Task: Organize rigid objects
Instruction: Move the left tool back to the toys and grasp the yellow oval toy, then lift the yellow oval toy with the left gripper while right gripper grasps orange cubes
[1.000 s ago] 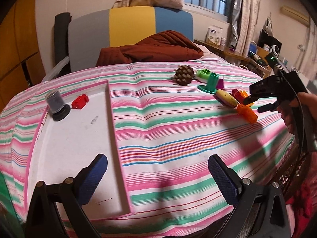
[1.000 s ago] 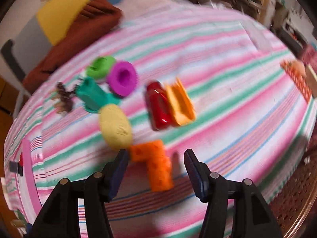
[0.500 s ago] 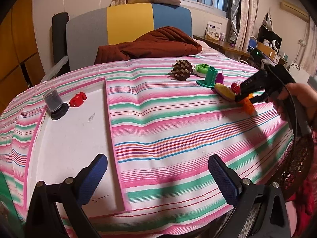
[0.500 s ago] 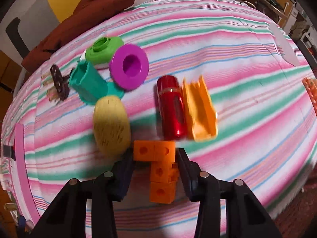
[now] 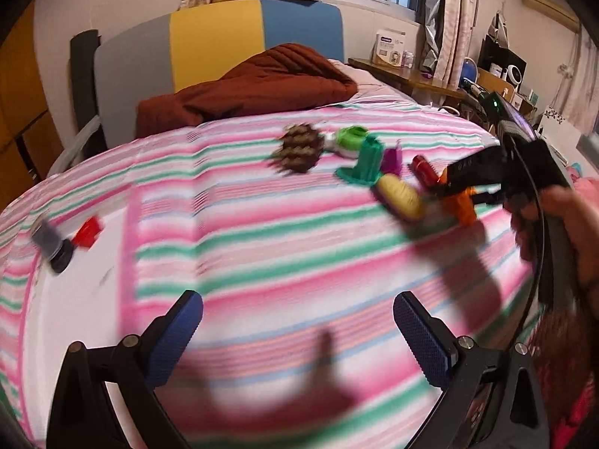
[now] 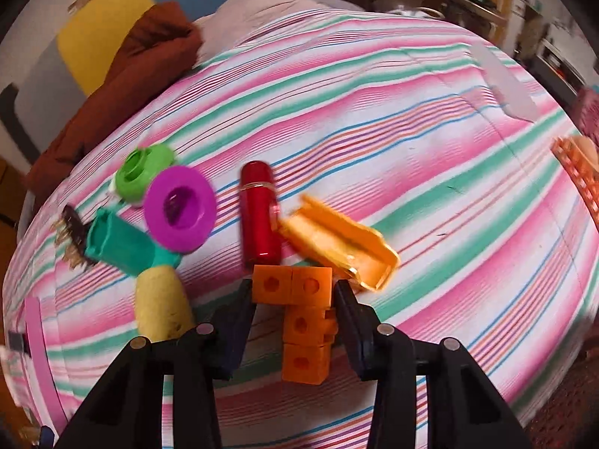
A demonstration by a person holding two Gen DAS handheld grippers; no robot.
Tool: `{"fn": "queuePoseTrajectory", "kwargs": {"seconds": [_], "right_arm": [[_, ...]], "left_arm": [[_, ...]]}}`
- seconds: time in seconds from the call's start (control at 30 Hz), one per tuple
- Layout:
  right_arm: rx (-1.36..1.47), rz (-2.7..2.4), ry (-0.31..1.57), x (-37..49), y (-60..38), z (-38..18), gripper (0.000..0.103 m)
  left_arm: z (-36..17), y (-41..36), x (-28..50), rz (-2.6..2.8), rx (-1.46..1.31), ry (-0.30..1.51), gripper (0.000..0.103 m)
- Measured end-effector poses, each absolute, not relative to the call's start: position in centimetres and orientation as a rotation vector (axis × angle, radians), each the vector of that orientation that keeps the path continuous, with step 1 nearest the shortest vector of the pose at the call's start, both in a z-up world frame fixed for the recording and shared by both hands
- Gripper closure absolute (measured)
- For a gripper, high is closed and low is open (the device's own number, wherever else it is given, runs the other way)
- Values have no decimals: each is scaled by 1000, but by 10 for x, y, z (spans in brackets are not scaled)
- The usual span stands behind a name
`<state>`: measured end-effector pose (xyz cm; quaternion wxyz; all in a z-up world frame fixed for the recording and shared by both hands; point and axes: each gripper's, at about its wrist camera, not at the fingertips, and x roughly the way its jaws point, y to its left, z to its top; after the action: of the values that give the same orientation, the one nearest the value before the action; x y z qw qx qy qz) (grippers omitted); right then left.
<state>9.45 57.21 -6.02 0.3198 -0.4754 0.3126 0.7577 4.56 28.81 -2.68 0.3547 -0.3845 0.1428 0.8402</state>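
Note:
My right gripper (image 6: pixel 295 299) is shut on an orange L-shaped block piece (image 6: pixel 301 318), its jaws pressing the top pair of cubes, lifted a little off the striped cloth. The block also shows in the left wrist view (image 5: pixel 462 205), held by the right gripper (image 5: pixel 449 191). Beside it lie a red cylinder (image 6: pixel 260 213), an orange open case (image 6: pixel 340 243), a yellow oval (image 6: pixel 161 307), a purple ring (image 6: pixel 180 213), a teal piece (image 6: pixel 119 243), a green cap (image 6: pixel 140 172) and a pinecone (image 5: pixel 301 147). My left gripper (image 5: pixel 297 336) is open and empty above the cloth.
A white tray (image 5: pixel 75 299) with a pink rim lies at the left, holding a small dark-capped jar (image 5: pixel 50 243) and a red block (image 5: pixel 88 232). A brown blanket (image 5: pixel 243 89) lies at the back. An orange grid object (image 6: pixel 576 176) sits at the far right edge.
My right gripper has closed on the orange block piece and raised it slightly; the orange case has shifted. The left wrist view has swung and blurred, its gripper still open.

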Motion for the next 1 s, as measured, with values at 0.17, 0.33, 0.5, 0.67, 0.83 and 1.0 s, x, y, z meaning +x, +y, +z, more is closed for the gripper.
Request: {"fn": "queuePoseTrajectory", "kwargs": {"seconds": [0.17,0.33,0.5,0.67,0.83,1.0], "right_arm": [[-1232,1974,865,98,574,-60,60],[-1184,1945,924,107,587,-57,60],[-1131,1917,1001,117,596,-59,60],[-1135,1917,994,114,596,-61,60],[-1148,1930,985,116,594,-61,60],[-1156,1965,997,108,593,-63,60]], "left_arm": [[-30,359,41,2169,-981,465,0],[-43,414,28,2176,-1005,560,0],[-50,448,20,2139,-1002,557,0],[-62,469,19,2124,-944,622,2],[-78,461,13,2042,-965,567,35],[-75,437,14,2007,-931,558,56]]}}
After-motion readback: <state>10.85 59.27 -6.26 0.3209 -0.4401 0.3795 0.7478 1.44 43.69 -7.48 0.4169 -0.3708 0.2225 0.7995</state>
